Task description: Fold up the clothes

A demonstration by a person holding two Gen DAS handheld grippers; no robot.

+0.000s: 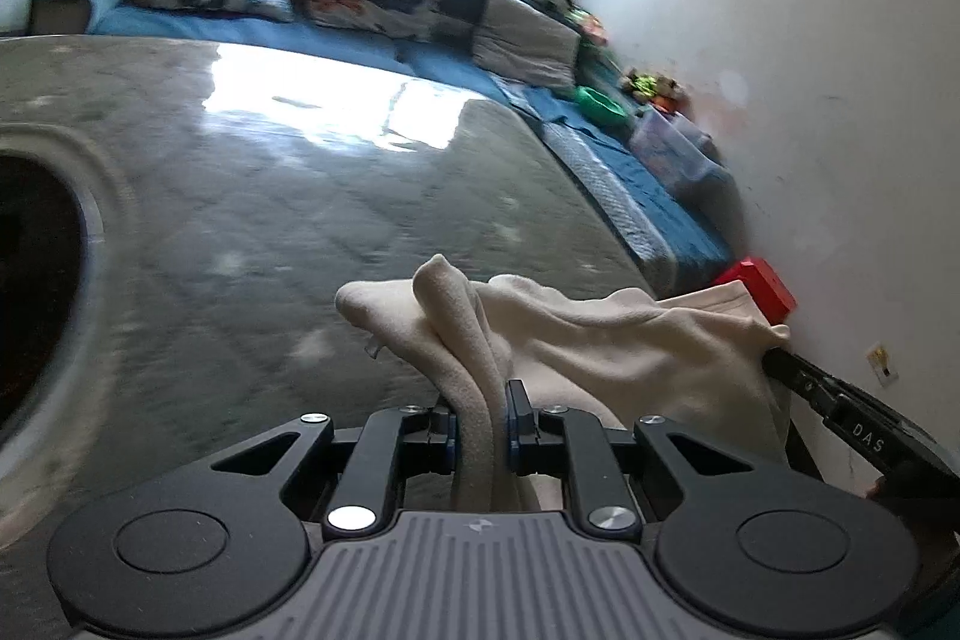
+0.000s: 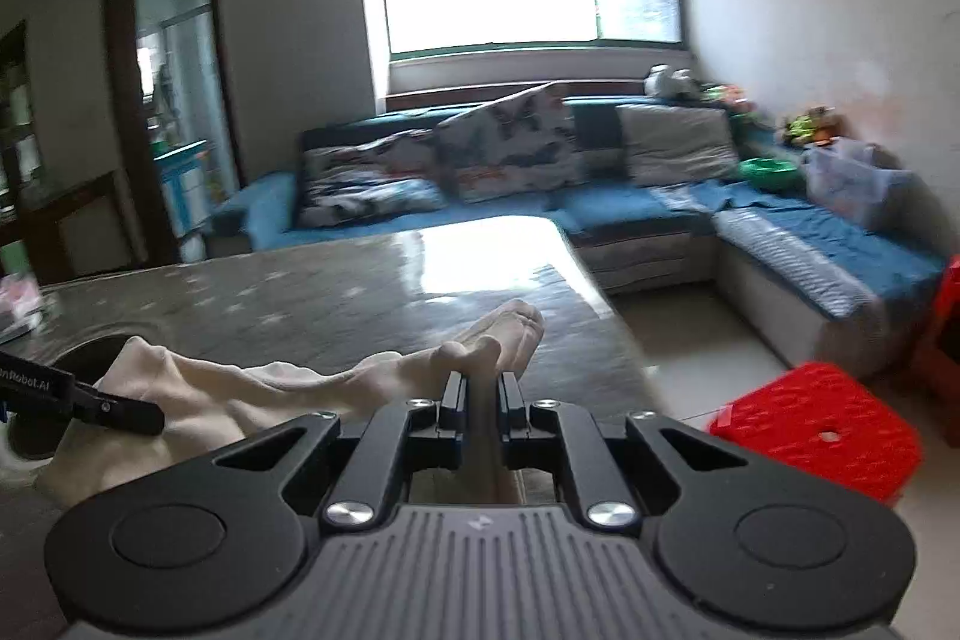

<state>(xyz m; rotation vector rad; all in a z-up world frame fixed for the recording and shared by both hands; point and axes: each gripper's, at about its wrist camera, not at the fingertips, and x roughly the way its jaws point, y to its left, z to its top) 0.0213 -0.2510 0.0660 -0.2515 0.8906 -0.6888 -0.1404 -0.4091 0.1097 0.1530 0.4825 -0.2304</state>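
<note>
Indoors, both jaws clamped on cream garment (image 1: 600,334) above glossy grey table (image 2: 336,298), blue sofa (image 2: 600,205) behind.

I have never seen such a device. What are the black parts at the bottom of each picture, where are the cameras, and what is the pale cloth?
No robot arm is here: a person holds a two-finger gripper in each hand. Each gripper carries a wide-angle camera that looks forward along its fingers, so the black parts below are the gripper itself. One picture comes from the left gripper, the other from the right gripper. Both are shut on a cream garment, at two different places, with the cloth hanging between them over a shiny grey table. Each camera also sees the other gripper at its edge. Behind stands a blue sofa, and a red stool stands on the floor.
</note>
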